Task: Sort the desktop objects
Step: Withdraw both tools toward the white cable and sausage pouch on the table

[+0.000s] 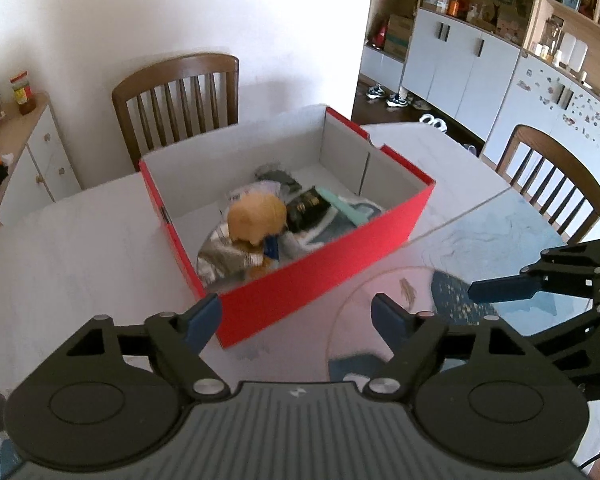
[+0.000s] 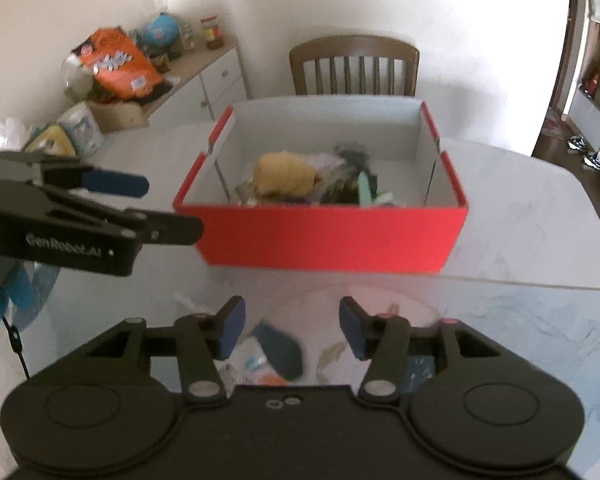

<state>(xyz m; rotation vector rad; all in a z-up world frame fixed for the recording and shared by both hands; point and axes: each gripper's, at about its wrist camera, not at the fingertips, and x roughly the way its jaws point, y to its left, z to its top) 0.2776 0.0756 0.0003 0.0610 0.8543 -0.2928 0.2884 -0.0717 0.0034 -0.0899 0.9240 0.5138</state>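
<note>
A red box (image 1: 320, 288) with white inner walls stands on the pale table. Inside lie a yellow plush toy (image 1: 256, 220), a silver foil packet (image 1: 224, 256), a black item (image 1: 308, 208) and a teal piece (image 1: 348, 208). My left gripper (image 1: 296, 316) hovers open before the box's near corner, with nothing between its fingers. In the right wrist view the box (image 2: 328, 236) lies straight ahead with the plush toy (image 2: 284, 174) inside. My right gripper (image 2: 292, 324) is open above a dark blue item (image 2: 284, 350) and a white packet (image 2: 252, 360) on the table. The left gripper (image 2: 172, 208) reaches in from the left.
Wooden chairs stand behind the table (image 1: 176, 96) and at its right side (image 1: 556, 184). A cluttered white sideboard (image 2: 204, 76) runs along the left wall. A round glass disc (image 1: 380, 300) lies on the table near the box. The table edge (image 2: 596, 216) curves at right.
</note>
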